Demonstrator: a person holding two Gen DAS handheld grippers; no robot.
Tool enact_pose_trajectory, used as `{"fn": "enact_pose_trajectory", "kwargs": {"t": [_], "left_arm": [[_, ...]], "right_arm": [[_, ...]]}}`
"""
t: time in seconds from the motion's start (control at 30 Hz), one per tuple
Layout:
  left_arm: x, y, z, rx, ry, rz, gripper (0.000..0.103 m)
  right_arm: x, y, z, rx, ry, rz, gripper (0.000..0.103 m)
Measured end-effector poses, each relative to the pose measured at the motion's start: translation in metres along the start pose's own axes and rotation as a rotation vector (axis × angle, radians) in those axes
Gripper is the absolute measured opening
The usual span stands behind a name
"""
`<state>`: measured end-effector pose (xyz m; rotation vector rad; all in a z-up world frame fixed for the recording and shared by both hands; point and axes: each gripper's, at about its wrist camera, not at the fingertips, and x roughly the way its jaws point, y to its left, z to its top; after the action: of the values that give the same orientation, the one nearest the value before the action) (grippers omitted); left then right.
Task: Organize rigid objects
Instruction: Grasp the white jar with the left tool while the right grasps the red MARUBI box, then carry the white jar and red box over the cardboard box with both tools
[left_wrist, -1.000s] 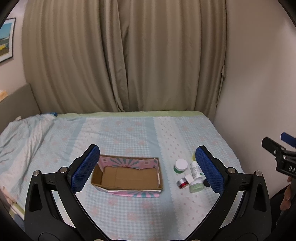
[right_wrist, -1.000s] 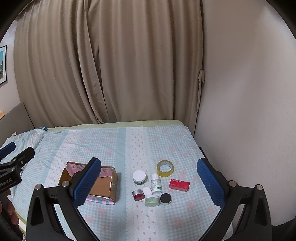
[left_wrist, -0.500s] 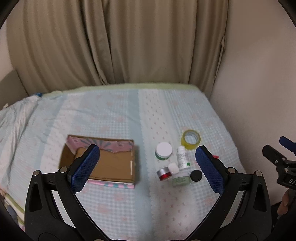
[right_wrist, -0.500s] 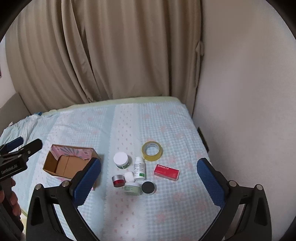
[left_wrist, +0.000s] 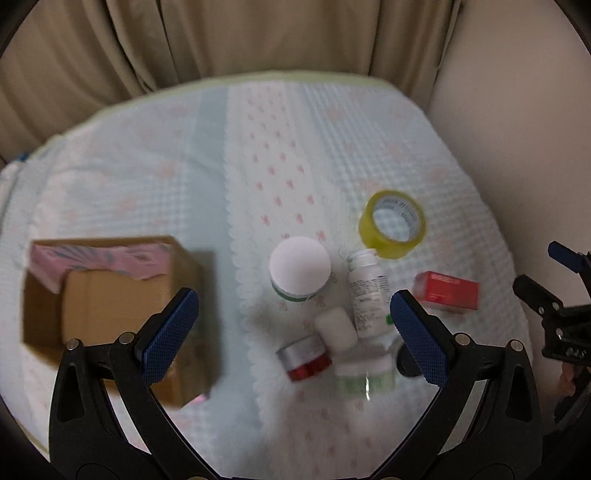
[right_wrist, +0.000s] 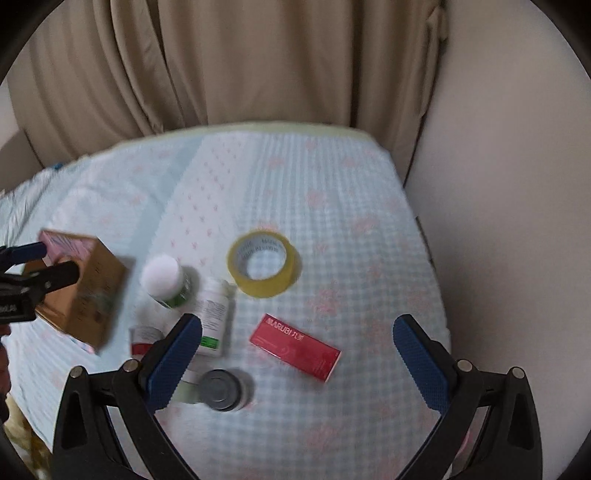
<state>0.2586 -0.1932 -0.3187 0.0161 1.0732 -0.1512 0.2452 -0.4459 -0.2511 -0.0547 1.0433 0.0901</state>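
- Bed with a pale blue checked cover (right_wrist: 332, 206) carries everything, beige curtains (right_wrist: 221, 66) behind it.
- Open brown cardboard box with pink patterned flaps (left_wrist: 107, 306) sits on the left side, well apart from the small stuff.
- Left hand-held gripper (left_wrist: 295, 332) is spread wide over the jars, holding nothing. Right hand-held gripper (right_wrist: 297, 354) is just as wide, empty, above the flat red carton (right_wrist: 295, 347).
- Yellow roll of tape (right_wrist: 263, 263) lies flat, furthest back of the cluster.
- White-lidded round jar with green band (left_wrist: 299, 269), just beside the white labelled bottle (left_wrist: 367, 291) lying down.
- Small red jar with silver lid (left_wrist: 304, 358) up front; dark round lid (right_wrist: 219, 387) near the carton.
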Motion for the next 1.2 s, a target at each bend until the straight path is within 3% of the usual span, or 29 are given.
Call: {"fn": "enact_pose_trajectory", "kwargs": {"t": [0.17, 0.3, 0.53, 0.63, 0.73, 0.77, 0.83, 1.0, 1.2], "left_arm": [[0.076, 0.006, -0.006, -0.029, 0.056, -0.001, 0.102], [0.117, 0.007, -0.011, -0.029, 0.082, 0.001, 0.102], [0.152, 0.008, -0.009, -0.001, 0.081, 0.016, 0.102], [0.163, 0.001, -0.007, 0.040, 0.094, 0.008, 0.092], [0.169, -0.007, -0.006, 0.084, 0.106, 0.002, 0.068], [0.171, -0.010, -0.006, 0.098, 0.112, 0.013, 0.068], [0.171, -0.011, -0.006, 0.106, 0.105, 0.020, 0.068], [0.168, -0.009, -0.005, 0.102, 0.102, 0.010, 0.068], [0.151, -0.010, -0.003, 0.090, 0.082, 0.010, 0.068]], "right_arm": [[0.059, 0.006, -0.009, -0.108, 0.067, 0.043, 0.103], [0.093, 0.015, -0.024, -0.283, 0.112, 0.066, 0.103], [0.140, 0.015, -0.045, -0.519, 0.240, 0.148, 0.076], [0.155, 0.023, -0.051, -0.631, 0.283, 0.184, 0.071], [0.163, 0.030, -0.056, -0.704, 0.310, 0.189, 0.060], [0.164, 0.031, -0.056, -0.722, 0.310, 0.186, 0.056], [0.166, 0.029, -0.055, -0.721, 0.316, 0.181, 0.050], [0.169, 0.027, -0.053, -0.705, 0.316, 0.169, 0.046], [0.161, 0.020, -0.039, -0.567, 0.312, 0.167, 0.040]]}}
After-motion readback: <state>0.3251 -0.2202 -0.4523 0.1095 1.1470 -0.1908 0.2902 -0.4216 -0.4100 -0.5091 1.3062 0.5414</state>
